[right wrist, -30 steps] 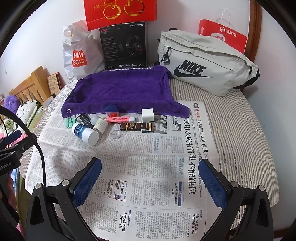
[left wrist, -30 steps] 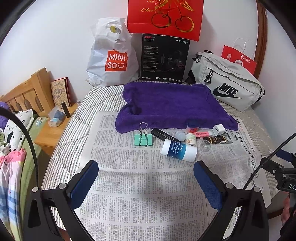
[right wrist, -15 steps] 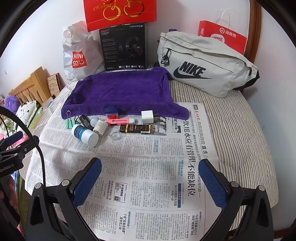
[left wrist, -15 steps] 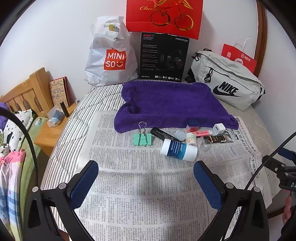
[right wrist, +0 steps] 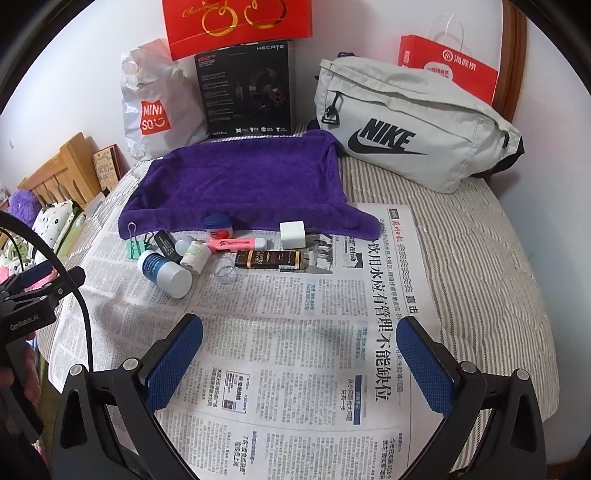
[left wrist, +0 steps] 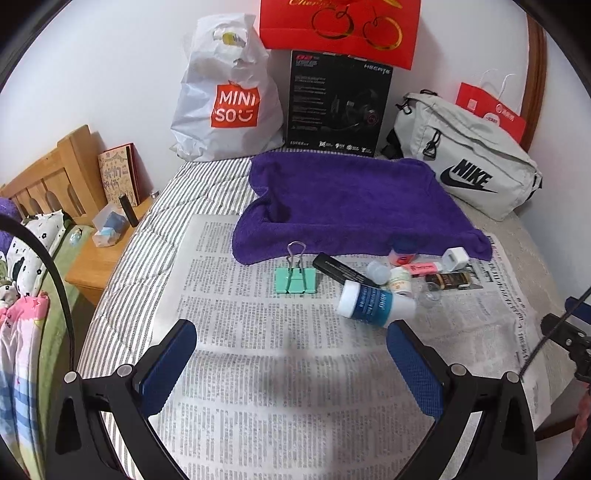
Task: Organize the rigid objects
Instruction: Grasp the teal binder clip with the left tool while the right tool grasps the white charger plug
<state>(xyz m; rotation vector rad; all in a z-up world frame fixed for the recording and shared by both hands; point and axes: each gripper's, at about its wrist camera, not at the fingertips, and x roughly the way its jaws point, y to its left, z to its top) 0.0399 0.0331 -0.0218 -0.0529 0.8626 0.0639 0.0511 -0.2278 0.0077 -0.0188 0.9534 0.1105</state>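
Small objects lie in a row on newspaper (left wrist: 258, 332) just in front of a purple towel (left wrist: 351, 199): a green binder clip (left wrist: 295, 278), a black stick (left wrist: 338, 267), a blue-and-white bottle (left wrist: 373, 304), a small white bottle (left wrist: 400, 280), a pink highlighter (left wrist: 421, 267), a brown box (right wrist: 273, 259), a white charger (right wrist: 292, 235) and a blue-lidded jar (right wrist: 218, 226). My left gripper (left wrist: 291, 363) is open and empty, short of the bottle. My right gripper (right wrist: 299, 365) is open and empty over the newspaper (right wrist: 295, 332), nearer than the row.
Along the wall stand a white Miniso bag (left wrist: 229, 99), a black headset box (left wrist: 338, 103), a grey Nike bag (right wrist: 410, 125) and red paper bags (left wrist: 340, 29). A wooden nightstand (left wrist: 99, 254) with small items sits left of the striped bed (right wrist: 480, 251).
Both grippers have eased slightly forward and lower toward the row of objects. Nothing on the newspaper has moved.
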